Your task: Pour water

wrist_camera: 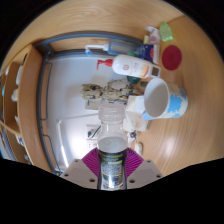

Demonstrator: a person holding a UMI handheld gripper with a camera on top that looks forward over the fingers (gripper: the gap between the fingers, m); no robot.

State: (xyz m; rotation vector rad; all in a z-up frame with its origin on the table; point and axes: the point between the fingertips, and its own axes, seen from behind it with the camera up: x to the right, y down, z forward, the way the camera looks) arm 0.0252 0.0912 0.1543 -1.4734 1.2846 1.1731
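My gripper (112,170) is shut on a metal can (112,165) with a dark printed label; both magenta pads (91,164) press its sides. The can stands upright between the fingers, its silvery top facing up. Just beyond it stands a clear plastic water bottle (110,122), upright on the wooden table (190,120). To the right of the bottle sits a white cup inside a light blue holder (163,99).
A white bottle lies on its side (133,67) behind the cup, next to a red lid (172,58) and a green item (166,32). A small brown figure (105,92) stands behind the water bottle. Wooden shelving (22,90) lies to the left.
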